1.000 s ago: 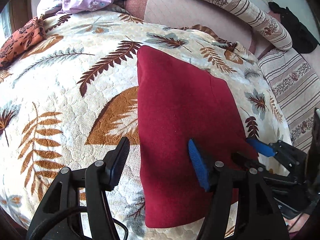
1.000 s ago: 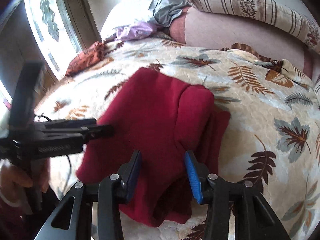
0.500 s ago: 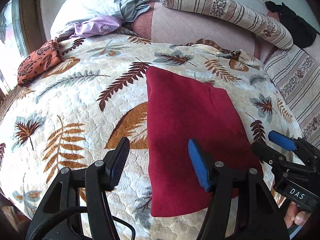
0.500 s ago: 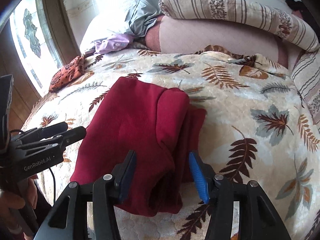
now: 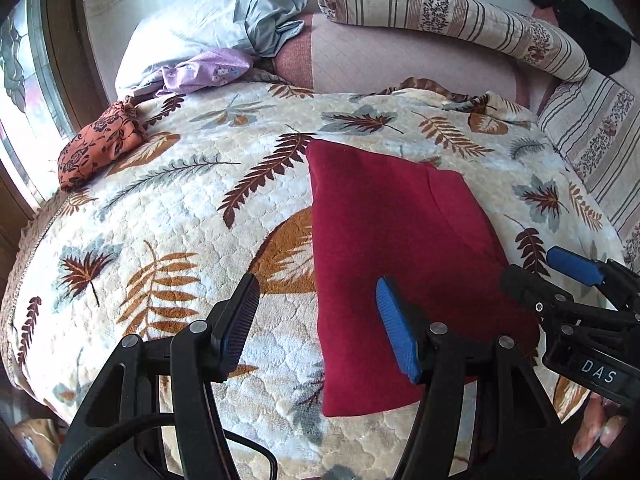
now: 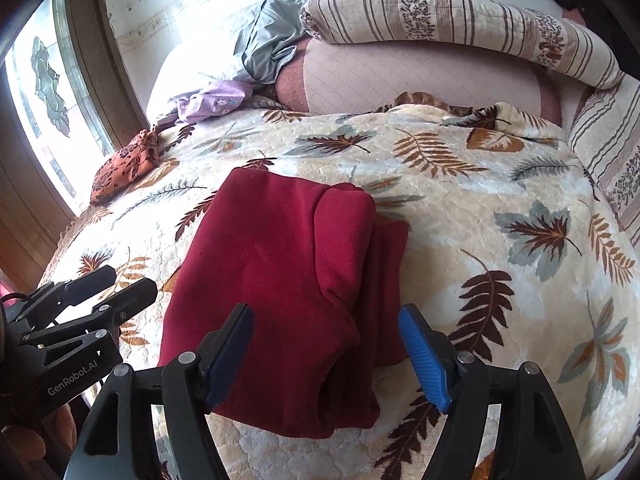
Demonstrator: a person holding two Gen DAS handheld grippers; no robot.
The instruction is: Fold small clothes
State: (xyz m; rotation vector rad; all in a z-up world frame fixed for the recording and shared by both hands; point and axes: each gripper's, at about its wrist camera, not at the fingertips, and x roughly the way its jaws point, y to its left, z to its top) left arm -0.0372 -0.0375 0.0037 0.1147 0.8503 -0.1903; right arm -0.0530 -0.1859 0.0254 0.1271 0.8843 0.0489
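A dark red garment (image 5: 400,248) lies folded into a long rectangle on the leaf-patterned blanket (image 5: 180,208). My left gripper (image 5: 316,300) hovers open above the garment's near left edge, one finger over the blanket, nothing between the pads. In the right wrist view the garment (image 6: 280,264) shows stacked folds along its right side. My right gripper (image 6: 325,320) hangs above its near end with jaws opening; the cloth lies beneath them, and the pads do not press it. Each gripper shows in the other's view: right gripper (image 5: 560,276), left gripper (image 6: 108,288).
An orange floral cloth (image 5: 100,146) and a purple cloth (image 5: 204,72) lie at the far left by a grey-white pillow (image 5: 224,20). A striped bolster (image 5: 440,20) runs along the back, a black item (image 5: 588,32) at the far right. A window (image 6: 36,92) is on the left.
The right jaws have spread wider around the garment's near fold. Both grippers have drawn back and tilted up, so more of the bed shows. The garment lies still.
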